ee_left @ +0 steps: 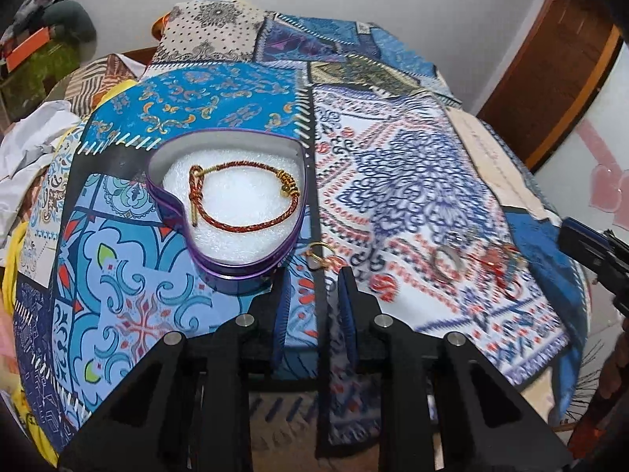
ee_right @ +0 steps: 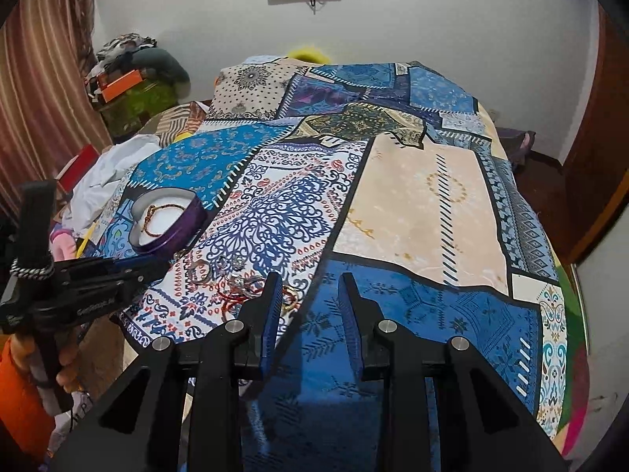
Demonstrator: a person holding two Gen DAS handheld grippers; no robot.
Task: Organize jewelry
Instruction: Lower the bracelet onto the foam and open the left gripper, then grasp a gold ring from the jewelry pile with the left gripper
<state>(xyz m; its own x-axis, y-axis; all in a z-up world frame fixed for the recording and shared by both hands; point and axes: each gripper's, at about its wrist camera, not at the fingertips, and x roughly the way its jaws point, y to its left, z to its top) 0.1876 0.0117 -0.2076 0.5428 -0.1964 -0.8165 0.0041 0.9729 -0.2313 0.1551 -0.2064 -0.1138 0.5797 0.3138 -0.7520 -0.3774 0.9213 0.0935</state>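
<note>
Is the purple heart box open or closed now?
Open: the heart box has no lid, and the braided bracelet lies visible inside.

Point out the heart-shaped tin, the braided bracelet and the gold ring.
heart-shaped tin (ee_left: 251, 271): left wrist view, purple front wall.
braided bracelet (ee_left: 251, 225): left wrist view, lower red cord.
gold ring (ee_left: 323, 253): left wrist view, band.

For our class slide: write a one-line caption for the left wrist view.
Open left gripper nears a small gold ring beside the purple heart-shaped tin holding a red-and-gold braided bracelet.
</note>
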